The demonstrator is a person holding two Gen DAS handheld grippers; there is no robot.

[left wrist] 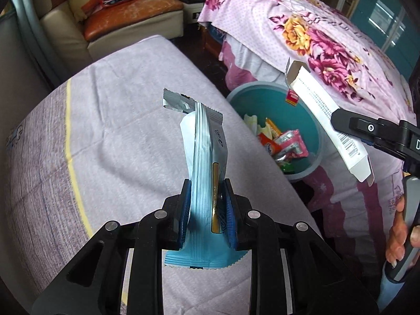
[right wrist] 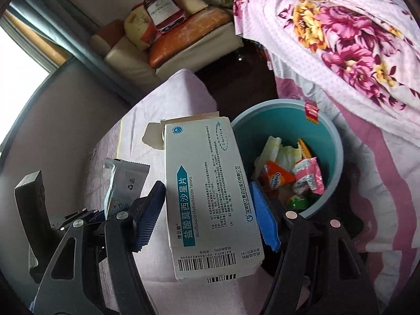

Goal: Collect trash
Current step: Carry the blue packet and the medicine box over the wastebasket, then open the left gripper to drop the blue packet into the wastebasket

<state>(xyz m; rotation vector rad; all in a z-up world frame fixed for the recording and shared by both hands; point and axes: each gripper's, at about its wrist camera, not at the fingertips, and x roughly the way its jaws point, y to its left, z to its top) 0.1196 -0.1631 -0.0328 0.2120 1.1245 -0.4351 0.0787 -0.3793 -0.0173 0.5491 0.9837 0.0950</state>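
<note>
My left gripper (left wrist: 206, 197) is shut on a light-blue and silver snack wrapper (left wrist: 204, 162), held upright above a lilac mattress (left wrist: 105, 131). My right gripper (right wrist: 207, 210) is shut on a white medicine box (right wrist: 207, 197) with teal print and open end flaps. From the left wrist view the same box (left wrist: 325, 113) hangs over the right rim of a teal trash bin (left wrist: 309, 110). The bin (right wrist: 325, 131) holds several bright wrappers (right wrist: 304, 173) and stands between the mattress and a bed. In the right wrist view the left gripper and its wrapper (right wrist: 126, 181) show at the left.
A bed with a pink floral cover (left wrist: 328, 39) rises right of the bin. A cream sofa with an orange cushion (left wrist: 131, 13) and a bag stands at the back. A dark floor gap (left wrist: 204, 44) separates them. A person's hand (left wrist: 399, 236) grips the right tool's handle.
</note>
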